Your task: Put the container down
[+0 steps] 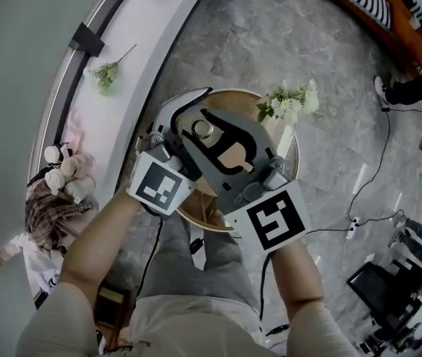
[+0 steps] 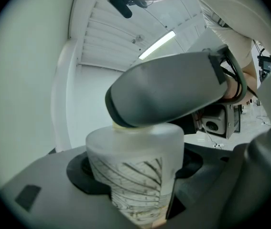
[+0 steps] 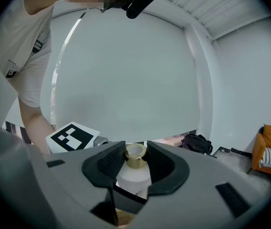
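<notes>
Frosted white bottle with a gold cap, carried by two tongs at once over a round wooden table that also bears a spray of white flowers. The left gripper is clamped across the bottle's labelled body, its jaws set fairly wide to take that girth, so this one carries the weight. The right gripper reaches in from the opposite side, its ribbed pads closed against the cap on both sides, apparently to steady the top and keep the bottle from tipping. In the head view both tongs converge on the bottle, with the table directly beneath. Whether the base already touches the wood cannot be told. Judged stage: the bottle is gripped and not yet released
</notes>
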